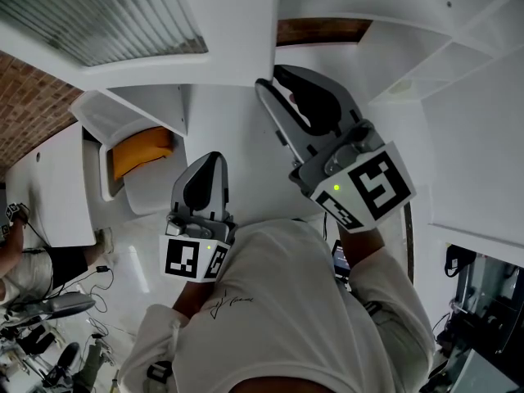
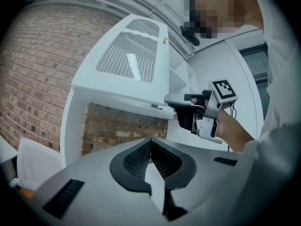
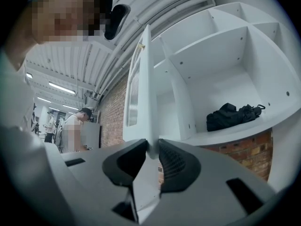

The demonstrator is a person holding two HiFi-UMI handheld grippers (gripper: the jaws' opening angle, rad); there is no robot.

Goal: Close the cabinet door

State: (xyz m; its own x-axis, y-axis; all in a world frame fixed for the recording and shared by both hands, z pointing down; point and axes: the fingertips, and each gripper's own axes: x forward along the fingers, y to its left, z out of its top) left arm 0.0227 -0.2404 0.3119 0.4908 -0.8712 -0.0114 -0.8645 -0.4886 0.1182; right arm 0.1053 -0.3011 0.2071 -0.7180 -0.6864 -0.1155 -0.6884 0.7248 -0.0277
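R gripper (image 3: 151,150) is clamped on the bottom edge of the white cabinet door (image 3: 141,86), the one w/ the ribbed glass panel. Its dark ridged pads pinch the thin painted board from both sides. The door stands open, edge-on to me in the right gripper view, long axis running straight up from the jaws. The open white cabinet (image 3: 214,74), all smooth flat shelves and dividers, lies to the right of the door there, so I judge the push has to go that way, toward the shelves. A black crumpled fabric bundle (image 3: 233,117) sits on the lower shelf, well inside, prob. no obstruction. L gripper (image 2: 150,142) is closed on nothing, ridged pads meeting, held low and apart from the door. R is the nearer one, in contact w/ it. Rough red brick wall (image 2: 42,79) shows behind. Can't tell which side the hinges are. The board looks rigid and light, but the glass insert calls for an easy swing, no slam.
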